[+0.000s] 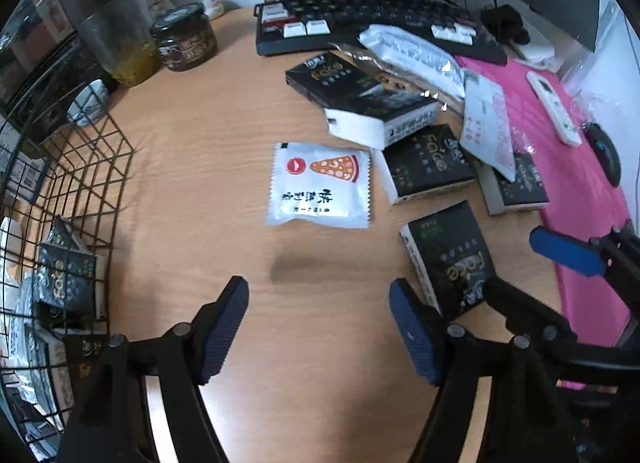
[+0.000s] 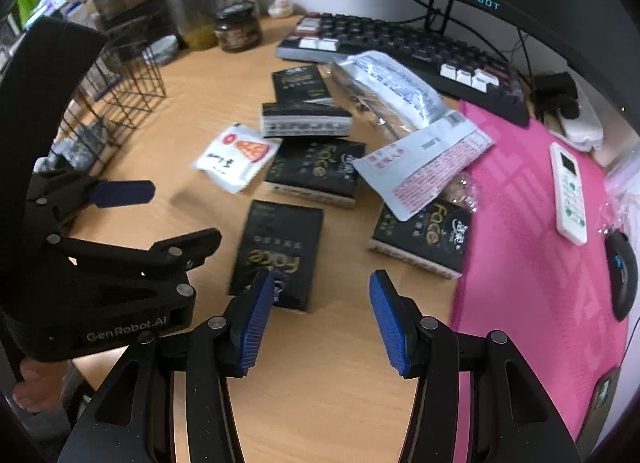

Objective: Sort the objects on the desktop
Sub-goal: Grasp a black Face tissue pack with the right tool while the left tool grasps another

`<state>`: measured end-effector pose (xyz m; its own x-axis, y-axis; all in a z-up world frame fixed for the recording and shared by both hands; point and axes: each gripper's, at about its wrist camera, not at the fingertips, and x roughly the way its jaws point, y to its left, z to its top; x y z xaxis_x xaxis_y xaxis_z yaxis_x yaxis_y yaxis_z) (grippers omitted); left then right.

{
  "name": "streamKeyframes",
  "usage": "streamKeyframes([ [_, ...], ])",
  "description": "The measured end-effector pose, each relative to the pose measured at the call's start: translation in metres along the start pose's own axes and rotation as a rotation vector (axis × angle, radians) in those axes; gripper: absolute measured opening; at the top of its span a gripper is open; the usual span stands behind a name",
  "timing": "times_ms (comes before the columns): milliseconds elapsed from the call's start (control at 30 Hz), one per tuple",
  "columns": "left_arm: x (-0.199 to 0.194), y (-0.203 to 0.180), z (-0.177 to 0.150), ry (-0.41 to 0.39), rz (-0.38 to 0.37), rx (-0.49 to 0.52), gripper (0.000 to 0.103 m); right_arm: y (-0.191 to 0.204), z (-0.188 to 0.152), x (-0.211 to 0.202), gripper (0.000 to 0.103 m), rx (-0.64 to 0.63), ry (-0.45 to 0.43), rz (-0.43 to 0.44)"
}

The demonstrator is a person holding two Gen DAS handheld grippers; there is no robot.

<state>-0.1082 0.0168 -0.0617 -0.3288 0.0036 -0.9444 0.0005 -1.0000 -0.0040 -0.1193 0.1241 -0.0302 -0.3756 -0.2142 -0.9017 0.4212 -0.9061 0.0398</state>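
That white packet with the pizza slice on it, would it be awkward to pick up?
Probably a little. The pizza packet looks like thin, glossy film with crimped edges, so it would likely flop and could slip between the pads. It lies nearly flat on the desk, leaving little edge to grip. It seems light, so a push would probably slide it.

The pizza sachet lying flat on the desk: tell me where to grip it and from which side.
Grip the pizza sachet across a crimped side edge, coming down from above with the left gripper, which is open and nearest. It lies flat and thin on the desk, so side-on fingers would likely slide over it; its puffed middle may give a pinch. Its left edge sits clear; a black tissue pack crowds the right.
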Motion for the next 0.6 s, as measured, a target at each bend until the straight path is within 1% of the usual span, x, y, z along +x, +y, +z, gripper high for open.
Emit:
streamKeyframes([
  [100, -0.012, -0.002, -0.004, -0.019, -0.007, 0.003, 0.077, -0.011, 0.002, -0.01, 0.051, 0.026, -0.017, -0.013],
  [200, -0.019, -0.01, -0.003, -0.014, -0.045, 0.008, 0.077, -0.031, 0.005, -0.016, 0.051, 0.069, -0.021, -0.031],
  [333, -0.009, -0.028, 0.015, 0.005, -0.071, 0.022, 0.077, -0.063, 0.007, -0.021, 0.051, 0.109, -0.032, -0.065],
  [433, 0.003, -0.042, 0.019, 0.027, -0.087, 0.023, 0.077, -0.085, 0.011, -0.017, 0.051, 0.098, -0.03, -0.064],
  [467, 0.005, -0.045, 0.021, 0.031, -0.091, 0.022, 0.077, -0.097, 0.014, -0.015, 0.051, 0.113, -0.032, -0.066],
  [533, 0.008, -0.05, 0.025, 0.032, -0.095, 0.018, 0.077, -0.116, 0.019, -0.011, 0.051, 0.15, -0.042, -0.099],
  [600, 0.007, -0.053, 0.028, 0.021, -0.082, 0.001, 0.077, -0.137, 0.028, -0.001, 0.051, 0.19, -0.042, -0.145],
])
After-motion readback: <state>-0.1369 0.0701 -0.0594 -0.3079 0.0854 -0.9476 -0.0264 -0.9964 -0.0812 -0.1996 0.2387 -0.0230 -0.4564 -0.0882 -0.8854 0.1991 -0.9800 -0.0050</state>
